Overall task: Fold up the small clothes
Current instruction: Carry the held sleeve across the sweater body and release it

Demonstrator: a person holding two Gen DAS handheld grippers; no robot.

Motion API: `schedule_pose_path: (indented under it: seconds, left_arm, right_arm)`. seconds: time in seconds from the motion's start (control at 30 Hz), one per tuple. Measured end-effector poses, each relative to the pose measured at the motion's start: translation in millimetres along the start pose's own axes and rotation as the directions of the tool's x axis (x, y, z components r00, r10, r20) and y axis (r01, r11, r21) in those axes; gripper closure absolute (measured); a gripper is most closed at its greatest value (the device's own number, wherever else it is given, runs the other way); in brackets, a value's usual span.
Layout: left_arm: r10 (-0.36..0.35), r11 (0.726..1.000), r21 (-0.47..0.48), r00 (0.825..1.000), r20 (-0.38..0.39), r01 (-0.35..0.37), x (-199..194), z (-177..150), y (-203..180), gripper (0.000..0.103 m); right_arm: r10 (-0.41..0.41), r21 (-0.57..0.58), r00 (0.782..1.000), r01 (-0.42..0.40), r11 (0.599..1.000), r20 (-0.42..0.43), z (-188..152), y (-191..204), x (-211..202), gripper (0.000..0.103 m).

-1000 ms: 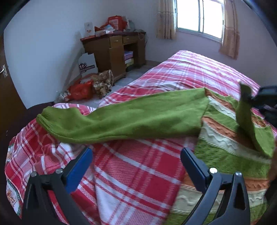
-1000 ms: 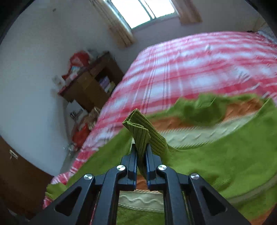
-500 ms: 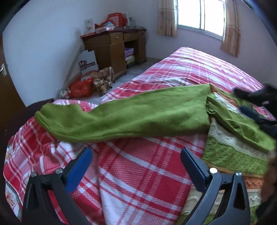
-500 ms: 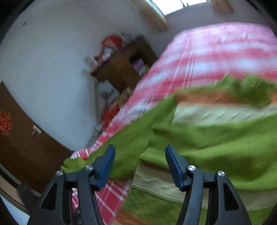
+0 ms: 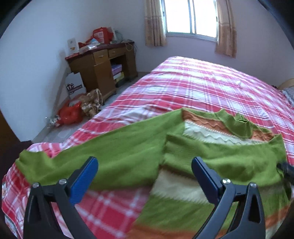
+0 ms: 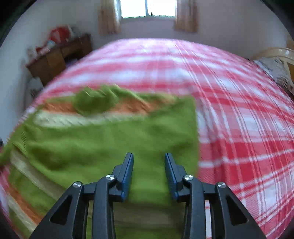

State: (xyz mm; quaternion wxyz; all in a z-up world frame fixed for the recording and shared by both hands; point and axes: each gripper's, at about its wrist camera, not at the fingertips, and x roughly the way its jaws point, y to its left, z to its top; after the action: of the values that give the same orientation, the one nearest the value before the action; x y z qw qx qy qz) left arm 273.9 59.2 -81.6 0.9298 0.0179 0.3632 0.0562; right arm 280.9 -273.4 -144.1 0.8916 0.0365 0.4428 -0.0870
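Observation:
A small green sweater [image 5: 216, 158] with orange and cream bands lies on the red plaid bed [image 5: 202, 88]. Its left sleeve [image 5: 102, 152] stretches out toward the bed's left corner. Its right sleeve [image 6: 114, 139] lies folded across the body. My left gripper [image 5: 144, 171] is open and empty, low over the spot where the left sleeve meets the body. My right gripper [image 6: 148, 165] is open and empty, just above the folded sleeve near the sweater's right edge; this view is blurred.
A wooden desk [image 5: 102, 68] with clutter stands by the far left wall, with red bags [image 5: 70, 114] on the floor beside it. A window [image 5: 191, 16] with curtains is at the back. A pillow [image 6: 275, 71] lies at the bed's right side.
My right gripper let go of the right sleeve cuff, which now lies folded across the sweater's body, and swung to the right. My left gripper moved forward over the sweater.

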Motion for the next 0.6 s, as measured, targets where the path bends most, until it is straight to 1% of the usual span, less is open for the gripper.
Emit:
schedule_pose_path:
  seconds: [0.03,0.07,0.1,0.17,0.2,0.27,0.3,0.33,0.37,0.4,0.43,0.47,0.5,0.53,0.6]
  left_arm:
    - [0.010,1.000,0.010,1.000,-0.008,-0.010,7.8,1.9,-8.1,0.000]
    - [0.021,1.000,0.021,1.000,-0.014,-0.021,12.6,1.8,-14.3,0.000]
    - [0.033,0.999,0.034,0.999,-0.021,-0.032,17.6,0.9,-19.4,0.000]
    - [0.050,0.998,0.048,0.998,-0.036,-0.048,26.7,-4.2,-26.7,0.000]
    - [0.050,0.998,0.050,0.998,-0.045,-0.048,30.6,-7.5,-28.0,0.000]
    - [0.057,0.997,0.050,0.996,-0.072,-0.053,38.3,-15.1,-30.1,0.000]
    - [0.058,0.997,0.052,0.995,-0.084,-0.054,43.0,-19.2,-30.0,0.000]
    - [0.062,0.997,0.054,0.994,-0.088,-0.057,45.5,-21.8,-30.8,0.000]
    - [0.062,0.997,0.053,0.994,-0.089,-0.058,47.1,-24.1,-30.4,0.000]
    - [0.058,0.997,0.048,0.994,-0.089,-0.054,46.4,-24.1,-30.4,0.000]
    - [0.054,0.998,0.043,0.995,-0.085,-0.050,45.1,-23.2,-29.3,0.000]
    - [0.056,0.998,0.041,0.995,-0.084,-0.053,44.7,-22.7,-28.9,0.000]
    - [0.059,0.998,0.043,0.994,-0.088,-0.055,45.4,-23.0,-29.4,0.000]
    - [0.061,0.997,0.044,0.994,-0.089,-0.057,46.6,-23.1,-30.4,0.000]
    - [0.061,0.997,0.044,0.995,-0.084,-0.058,45.4,-23.8,-29.9,0.000]
  right_arm:
    - [0.000,0.009,1.000,0.000,1.000,-0.005,-4.8,-8.4,3.1,0.077]
    - [0.017,0.016,1.000,-0.018,1.000,0.021,-9.0,-16.4,-1.3,0.082]
    - [0.004,0.021,1.000,-0.004,1.000,0.022,-12.5,-21.3,-4.4,0.092]
    - [-0.013,0.052,0.999,0.011,0.999,0.032,-16.7,-32.8,-12.8,0.099]
    - [-0.036,0.066,0.999,0.033,0.997,0.038,-17.9,-36.3,-15.5,0.099]
    - [-0.134,0.115,0.990,0.127,0.985,0.052,-23.0,-49.1,-18.8,0.098]
    - [-0.149,0.141,0.988,0.142,0.980,0.042,-25.1,-56.2,-18.8,0.098]
    - [-0.131,0.156,0.991,0.125,0.980,0.024,-25.9,-61.1,-16.8,0.098]
    - [-0.079,0.179,0.997,0.073,0.981,0.025,-25.6,-65.6,-18.0,0.098]
    - [-0.069,0.186,0.997,0.061,0.981,0.038,-23.6,-65.7,-21.8,0.098]
    - [-0.074,0.189,0.994,0.059,0.980,0.075,-18.1,-63.1,-30.8,0.098]
    - [-0.072,0.189,0.992,0.052,0.981,0.102,-15.4,-60.0,-37.3,0.095]
    - [-0.062,0.188,0.988,0.035,0.982,0.138,-8.2,-53.2,-44.2,0.095]
    - [-0.048,0.182,0.987,0.020,0.983,0.150,-3.2,-48.3,-45.0,0.095]
    - [-0.001,0.141,0.987,-0.022,0.990,0.158,6.1,-25.0,-41.2,0.095]
